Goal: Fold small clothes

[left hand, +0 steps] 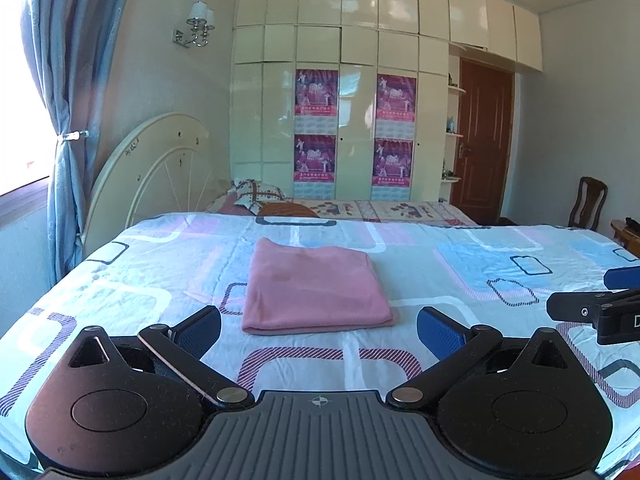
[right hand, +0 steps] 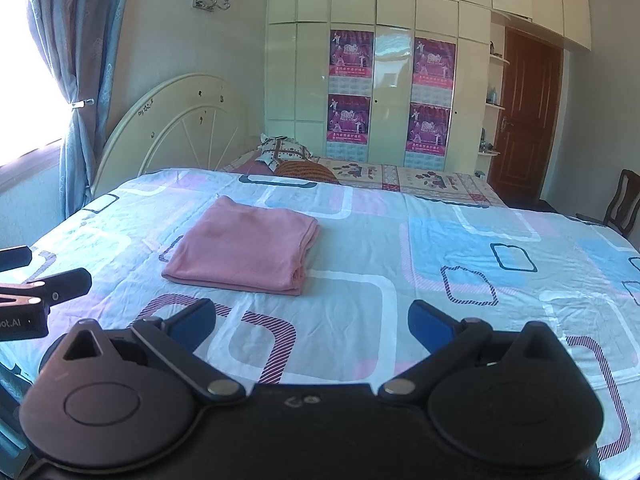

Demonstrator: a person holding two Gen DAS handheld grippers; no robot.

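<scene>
A pink garment (left hand: pixel 314 290) lies folded into a neat rectangle on the patterned bed sheet (left hand: pixel 440 272). It also shows in the right wrist view (right hand: pixel 246 246), left of centre. My left gripper (left hand: pixel 318 330) is open and empty, hovering just in front of the garment's near edge. My right gripper (right hand: pixel 310 322) is open and empty, to the right of the garment and a little back from it. The right gripper also shows at the right edge of the left wrist view (left hand: pixel 600 304), and the left gripper at the left edge of the right wrist view (right hand: pixel 40 292).
A round cream headboard (left hand: pixel 156 172) stands at the bed's left, with pillows (left hand: pixel 256 194) beyond the sheet. A cream wardrobe (left hand: pixel 352 100) with posters, a brown door (left hand: pixel 484 148) and a wooden chair (left hand: pixel 588 204) are at the back. A blue curtain (left hand: pixel 68 120) hangs at the left.
</scene>
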